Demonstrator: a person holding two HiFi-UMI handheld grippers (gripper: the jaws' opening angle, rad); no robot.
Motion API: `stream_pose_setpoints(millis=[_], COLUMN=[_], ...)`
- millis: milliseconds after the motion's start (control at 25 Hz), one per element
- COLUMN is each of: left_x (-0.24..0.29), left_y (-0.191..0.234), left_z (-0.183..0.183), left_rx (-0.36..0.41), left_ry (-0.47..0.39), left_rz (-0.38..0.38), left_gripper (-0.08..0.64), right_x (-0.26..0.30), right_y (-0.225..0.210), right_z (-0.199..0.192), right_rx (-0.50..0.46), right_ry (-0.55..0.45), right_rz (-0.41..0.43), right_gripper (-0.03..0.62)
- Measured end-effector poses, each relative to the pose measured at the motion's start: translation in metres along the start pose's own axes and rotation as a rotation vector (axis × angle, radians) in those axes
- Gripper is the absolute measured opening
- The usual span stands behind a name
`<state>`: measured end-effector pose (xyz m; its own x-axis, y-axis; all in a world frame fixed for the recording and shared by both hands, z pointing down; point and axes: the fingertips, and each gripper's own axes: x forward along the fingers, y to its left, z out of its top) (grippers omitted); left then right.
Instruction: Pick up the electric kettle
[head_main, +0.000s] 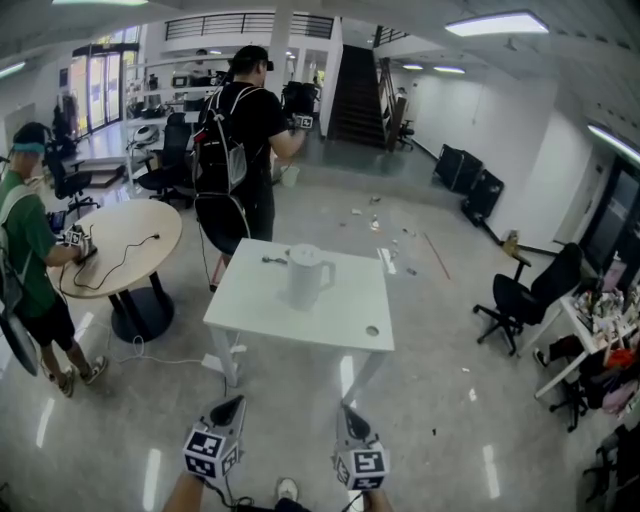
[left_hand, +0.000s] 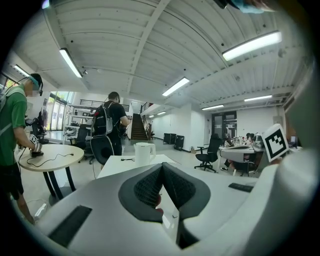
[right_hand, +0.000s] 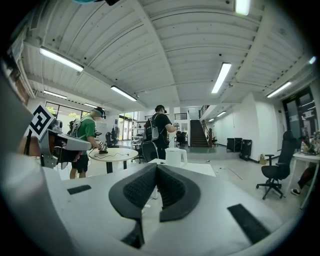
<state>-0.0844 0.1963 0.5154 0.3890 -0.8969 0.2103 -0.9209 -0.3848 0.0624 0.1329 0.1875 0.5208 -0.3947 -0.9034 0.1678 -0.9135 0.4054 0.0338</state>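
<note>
A white electric kettle (head_main: 307, 276) stands upright on a white square table (head_main: 262, 309) ahead of me, its handle to the right. The kettle (left_hand: 144, 152) shows small past my left gripper's tips, and the kettle (right_hand: 175, 156) also stands beyond my right gripper. My left gripper (head_main: 235, 401) and right gripper (head_main: 344, 408) are low in the head view, side by side, well short of the table. Both are shut with nothing between the jaws; the left gripper (left_hand: 162, 167) and the right gripper (right_hand: 156, 167) point roughly level towards the table.
A small dark object (head_main: 274, 260) lies on the table behind the kettle. A person with a backpack (head_main: 235, 150) stands beyond the table. At the left, a person in green (head_main: 30, 250) stands at a round table (head_main: 140, 225). A black office chair (head_main: 525, 292) stands at the right.
</note>
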Motion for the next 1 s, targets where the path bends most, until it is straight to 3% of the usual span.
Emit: stream_pose_setpoints(millis=[280,1000], left_x=[0.047,0.126], left_y=[0.019,0.046], left_z=[0.009,0.027], left_rx=[-0.001,0.001], left_ry=[-0.001,0.000], left_rz=[0.027,0.031], left_gripper=[0.008,0.008], right_x=[0.050,0.127], right_y=[-0.017,-0.064], right_z=[0.014,0.012], right_rx=[0.041,0.001], right_ry=[-0.014,0.012], right_rz=[0.024,0.036], right_gripper=[0.011,0.011])
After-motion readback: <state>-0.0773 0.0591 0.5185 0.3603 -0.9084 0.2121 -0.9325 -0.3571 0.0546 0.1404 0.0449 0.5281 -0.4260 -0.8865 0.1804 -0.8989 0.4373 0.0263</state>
